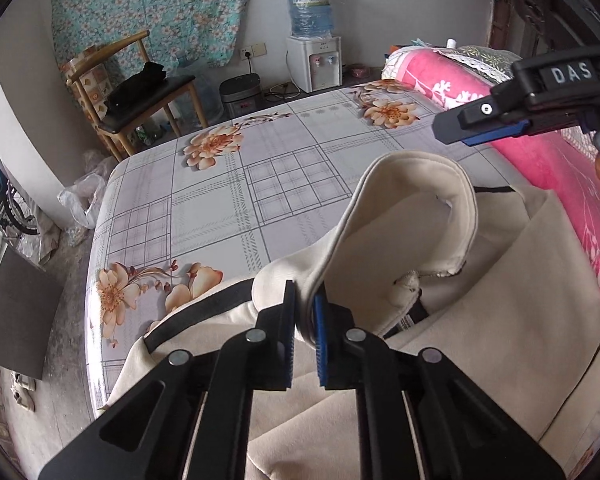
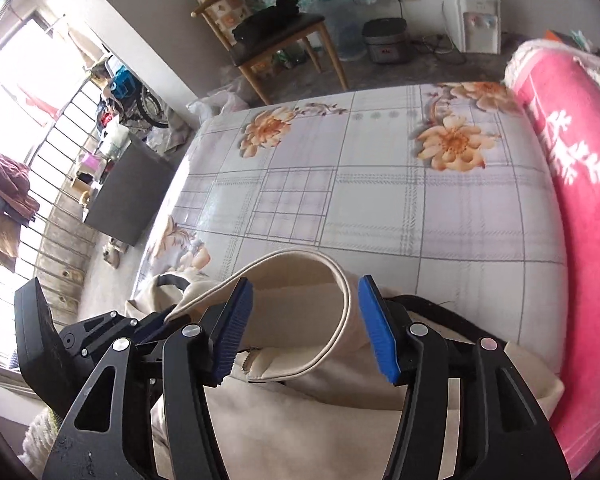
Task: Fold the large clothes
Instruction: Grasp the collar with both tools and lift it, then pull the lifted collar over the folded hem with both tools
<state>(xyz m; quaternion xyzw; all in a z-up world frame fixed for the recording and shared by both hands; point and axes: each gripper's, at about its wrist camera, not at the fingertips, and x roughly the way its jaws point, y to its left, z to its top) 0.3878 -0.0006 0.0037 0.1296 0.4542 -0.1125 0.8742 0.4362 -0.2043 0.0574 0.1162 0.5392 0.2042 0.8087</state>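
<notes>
1. Covering most of both views, a bed (image 1: 220, 200) carries a pale checked sheet printed with orange flowers.
2. A rolled pink blanket (image 1: 540, 160) lies along the bed's right edge.
3. A cream garment (image 1: 500, 300) with black trim lies rumpled on the near part of the bed, its collar (image 1: 412, 208) standing up in a loop.
4. A wooden chair (image 1: 140, 92) with dark cloth on its seat stands beyond the bed, near a water dispenser (image 1: 314, 62) by the wall.
5. The left claw (image 1: 304, 340) has its blue pads nearly together, pinching a fold of the garment just below the collar.
6. The right claw (image 2: 304, 328) stands about half open; the collar loop sits between its blue pads, and neither pad clearly presses on the cloth. In the left wrist view it appears at the upper right (image 1: 480, 128), above the garment.
</notes>
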